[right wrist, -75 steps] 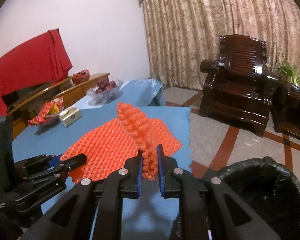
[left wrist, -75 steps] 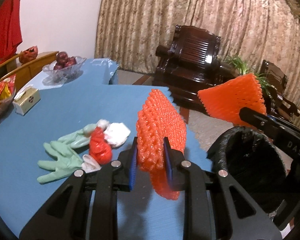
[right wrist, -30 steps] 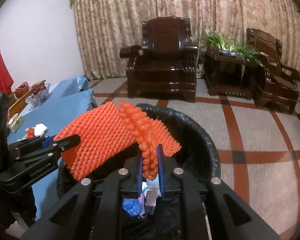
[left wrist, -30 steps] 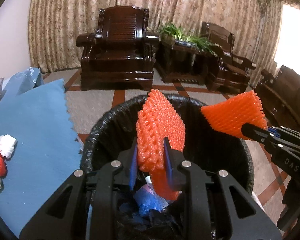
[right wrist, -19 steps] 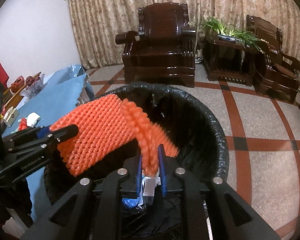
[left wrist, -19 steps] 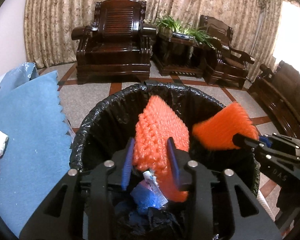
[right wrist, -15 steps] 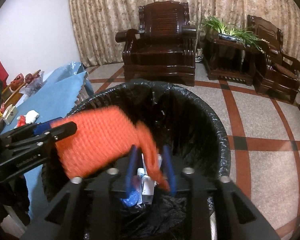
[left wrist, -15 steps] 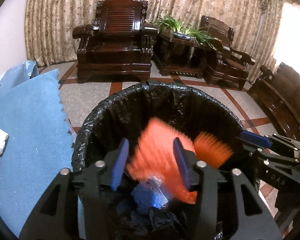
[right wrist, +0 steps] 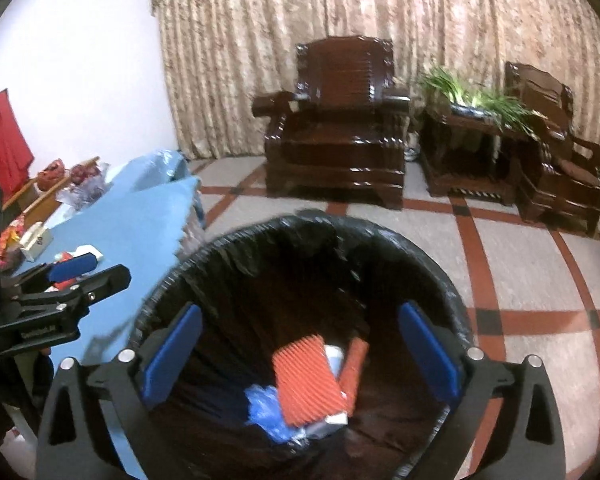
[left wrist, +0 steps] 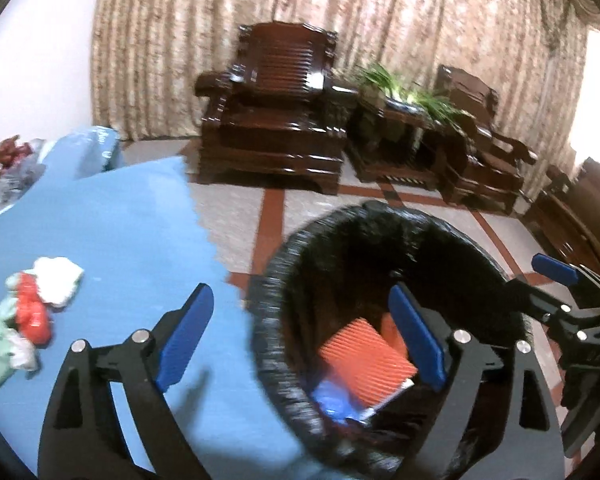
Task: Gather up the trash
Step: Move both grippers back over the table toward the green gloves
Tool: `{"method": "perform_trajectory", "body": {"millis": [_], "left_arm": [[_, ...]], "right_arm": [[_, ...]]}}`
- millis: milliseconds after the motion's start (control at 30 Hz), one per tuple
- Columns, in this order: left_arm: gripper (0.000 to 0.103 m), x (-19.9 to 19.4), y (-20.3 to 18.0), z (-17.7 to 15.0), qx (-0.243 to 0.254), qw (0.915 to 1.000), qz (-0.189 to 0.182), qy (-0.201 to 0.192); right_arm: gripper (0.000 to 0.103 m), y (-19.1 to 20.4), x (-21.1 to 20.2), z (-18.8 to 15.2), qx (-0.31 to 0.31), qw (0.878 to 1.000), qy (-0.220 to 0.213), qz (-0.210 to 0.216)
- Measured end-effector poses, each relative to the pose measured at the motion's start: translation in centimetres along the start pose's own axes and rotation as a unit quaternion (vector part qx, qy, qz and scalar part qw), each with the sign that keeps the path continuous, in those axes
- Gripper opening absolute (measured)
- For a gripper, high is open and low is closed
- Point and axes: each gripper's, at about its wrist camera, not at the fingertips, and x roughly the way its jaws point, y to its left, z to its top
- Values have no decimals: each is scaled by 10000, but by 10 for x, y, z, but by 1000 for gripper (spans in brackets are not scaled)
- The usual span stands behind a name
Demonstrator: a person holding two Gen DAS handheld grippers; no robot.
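Note:
A black-lined trash bin point(left wrist: 380, 210) point(right wrist: 340, 224) stands on the floor beside the blue table point(left wrist: 112, 232) point(right wrist: 140, 232). Two orange foam nets point(left wrist: 364, 360) point(right wrist: 304, 380) lie inside it on blue and white rubbish, loose from both grippers. My left gripper point(left wrist: 300, 332) hovers over the bin's left rim, jaws opening, nothing between them. My right gripper point(right wrist: 300, 352) is above the bin mouth, jaws opening wide and empty. On the table lie a red wrapper point(left wrist: 32, 314), white tissue point(left wrist: 58, 284) and green gloves point(left wrist: 0, 356).
A dark wooden armchair point(right wrist: 340, 128) and a side table with green plants point(right wrist: 472, 120) stand behind the bin, with another armchair point(right wrist: 560, 148) at right. A fruit bowl point(right wrist: 84, 184) and a tissue box point(right wrist: 36, 242) sit far along the table.
Both grippers went from shut on the orange nets to wide open. The nets fell into the bin. The left view has swung left toward the table.

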Motion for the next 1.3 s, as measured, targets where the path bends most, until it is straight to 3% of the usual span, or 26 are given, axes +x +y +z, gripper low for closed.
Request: {"method": "perform_trajectory", "body": {"millis": [300,633,1300], "left_arm": [[90,-48,71,0,-391,9964,704,-273],[90,-89,154,-17,-888,9835,1524,-405],[90,-115,255,-60,-1484,9575,2460,-236]], "right_arm": [[97,56,16,21,-259,9986,-78,444],[97,131,43,31,-709,9921,-89,1028],[97,256,107,19,-1248,9773,207,1697]]}}
